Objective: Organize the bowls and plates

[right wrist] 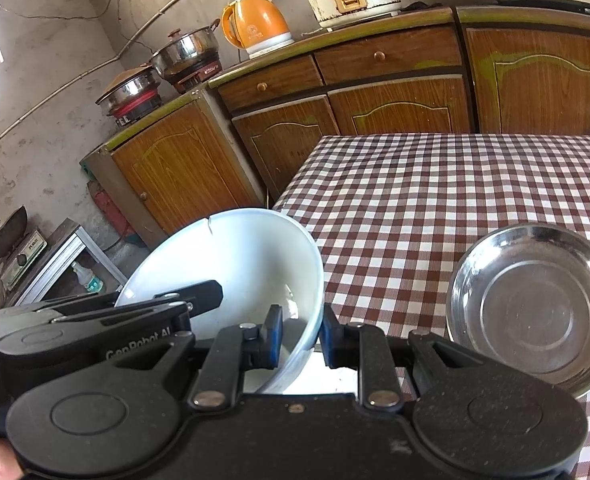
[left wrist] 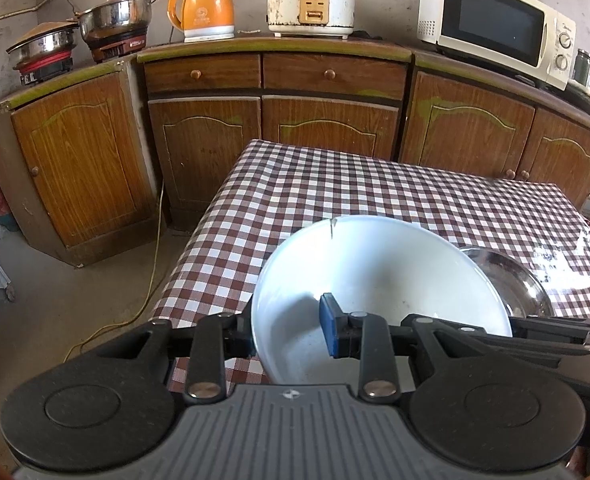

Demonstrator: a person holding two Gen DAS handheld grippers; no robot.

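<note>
**Left wrist view: white bowl clamped by both grippers**

The left gripper (left wrist: 291,330) pinched the near-left rim of the white bowl (left wrist: 379,276): one blue pad (left wrist: 331,330) lay inside the wall, the other finger outside it. The bowl was tilted, above the near left corner of the checked table (left wrist: 335,184). A crack ran down from its far rim. The steel bowl (left wrist: 511,280) sat on the cloth just behind and right of it.

In the right wrist view, the right gripper (right wrist: 301,340) pinched the bowl's (right wrist: 235,256) right rim, one pad (right wrist: 275,336) inside and one outside. The steel bowl (right wrist: 535,312) stood upright to the right, apart from the white bowl.
</note>
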